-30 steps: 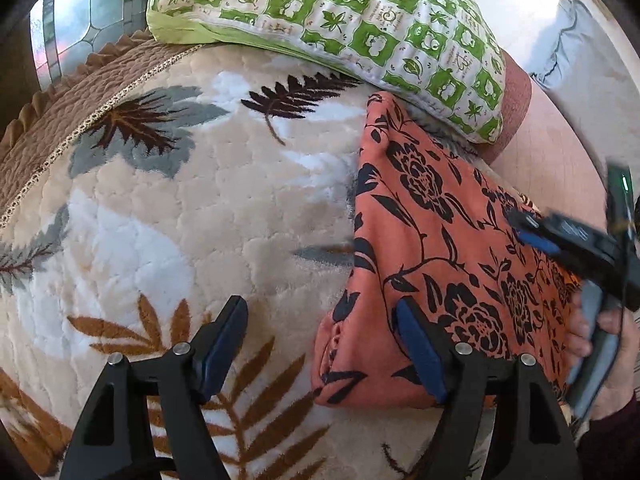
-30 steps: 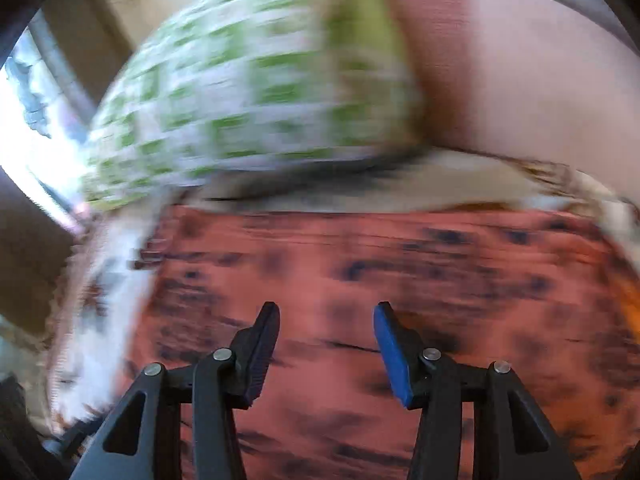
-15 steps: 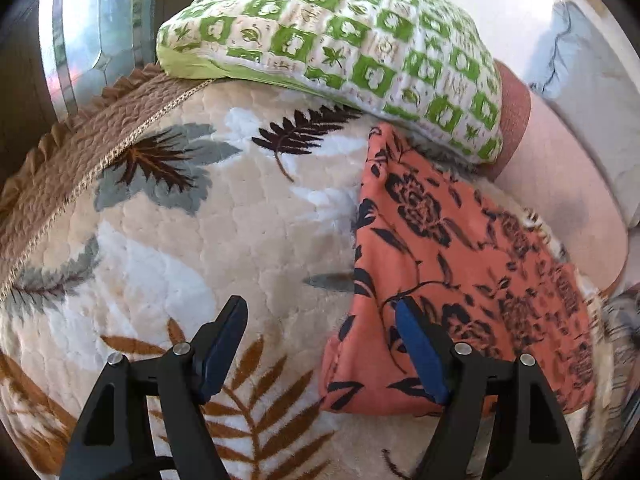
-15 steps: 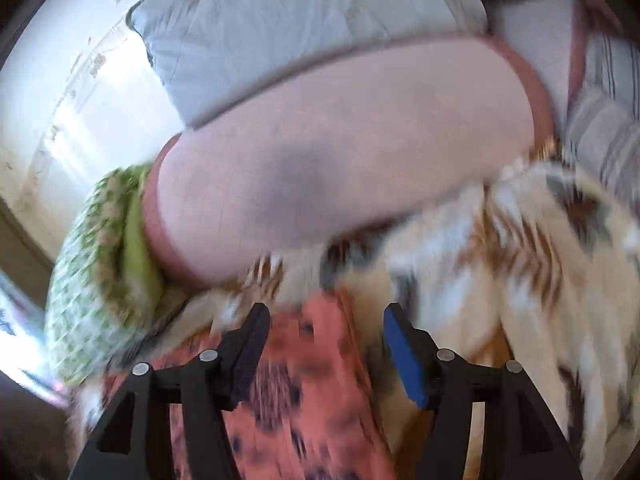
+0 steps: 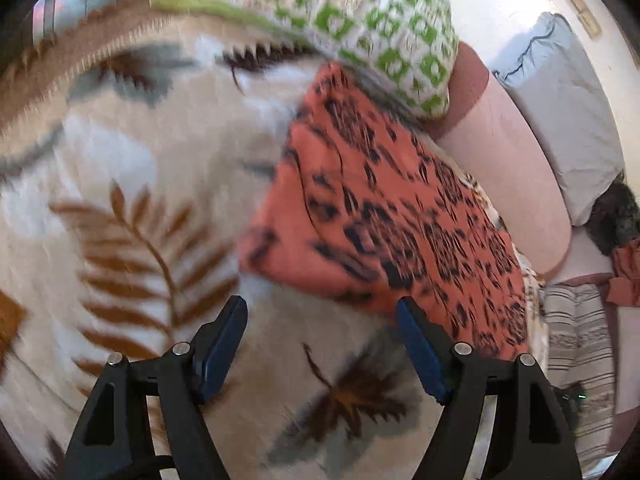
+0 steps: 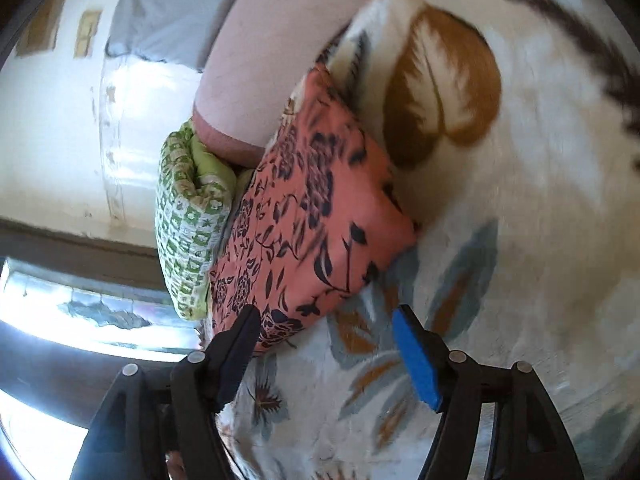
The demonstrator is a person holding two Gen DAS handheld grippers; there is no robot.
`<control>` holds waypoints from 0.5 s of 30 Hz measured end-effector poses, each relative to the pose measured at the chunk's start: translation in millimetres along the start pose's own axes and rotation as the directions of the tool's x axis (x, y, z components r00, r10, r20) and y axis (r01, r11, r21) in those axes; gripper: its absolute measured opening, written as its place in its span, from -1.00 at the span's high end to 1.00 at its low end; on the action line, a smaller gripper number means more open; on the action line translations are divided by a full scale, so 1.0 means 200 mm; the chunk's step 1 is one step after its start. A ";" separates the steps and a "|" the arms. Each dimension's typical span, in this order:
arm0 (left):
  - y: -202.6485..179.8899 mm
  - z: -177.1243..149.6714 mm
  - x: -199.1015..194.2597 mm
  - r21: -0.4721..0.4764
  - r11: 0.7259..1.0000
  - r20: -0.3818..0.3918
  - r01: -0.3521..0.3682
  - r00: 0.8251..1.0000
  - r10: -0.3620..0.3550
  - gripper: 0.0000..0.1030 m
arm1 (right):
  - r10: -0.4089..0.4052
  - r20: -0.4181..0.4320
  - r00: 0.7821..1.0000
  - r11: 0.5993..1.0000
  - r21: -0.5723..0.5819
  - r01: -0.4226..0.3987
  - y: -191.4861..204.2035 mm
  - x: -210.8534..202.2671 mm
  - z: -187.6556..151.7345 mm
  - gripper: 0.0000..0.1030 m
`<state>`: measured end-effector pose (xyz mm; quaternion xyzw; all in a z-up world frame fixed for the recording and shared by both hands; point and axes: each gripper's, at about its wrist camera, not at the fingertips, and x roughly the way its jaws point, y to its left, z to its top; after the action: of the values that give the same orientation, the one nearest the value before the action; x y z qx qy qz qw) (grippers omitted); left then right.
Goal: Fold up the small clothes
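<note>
Folded cloth point(image 5: 384, 216), orange with a black flower print, is seen lying flat on the leaf-patterned blanket point(image 5: 132, 184) that covers the bed. One narrow end of the cloth is tucked against the green-and-white checked pillow point(image 5: 360, 12) at the head edge of the bed; one long side runs just beside a pink bolster point(image 5: 508, 168). A grey pillow point(image 5: 568, 112) is propped beyond the bolster, against the pale wall. Striped fabric point(image 5: 576, 336) is visible near the bed's far side edge.

The left gripper point(image 5: 322, 344) is held above the blanket with its fingers point(image 5: 224, 336) spread wide and released; nothing is grasped, and only blanket is seen between them, the near end of the cloth lying just past the tips. The picture from this side is blurred.

The right gripper point(image 6: 326, 340) is shown rolled, so that the bed appears tipped on its side. Its fingers point(image 6: 416, 356) are opening, and nothing is gripped between them: bare blanket fills the gap, while one corner of the cloth is overlapped by the dark finger. Whether that finger touches the cloth cannot be told.
</note>
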<state>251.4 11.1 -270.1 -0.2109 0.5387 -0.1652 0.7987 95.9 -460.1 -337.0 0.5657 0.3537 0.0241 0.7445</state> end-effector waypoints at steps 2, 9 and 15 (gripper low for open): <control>0.01 -0.02 0.04 -0.041 0.999 -0.036 0.021 0.999 -0.023 -0.51 | 0.025 -0.006 1.000 0.999 0.037 -0.024 -0.01 0.06 -0.02 -0.46; 0.05 0.06 0.16 -0.182 0.975 -0.035 0.127 0.990 -0.135 -0.56 | 0.041 0.013 0.999 0.995 0.095 -0.042 -0.01 0.20 0.02 -0.49; 0.07 0.15 0.23 -0.278 0.932 0.026 0.232 0.972 -0.234 -0.60 | 0.068 0.081 0.994 0.986 0.147 -0.080 -0.01 0.28 0.12 -0.49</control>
<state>296.3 5.1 -304.5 -0.3833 0.5308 -0.1817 0.7337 149.5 -455.7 -363.2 0.6334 0.3049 0.0036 0.7112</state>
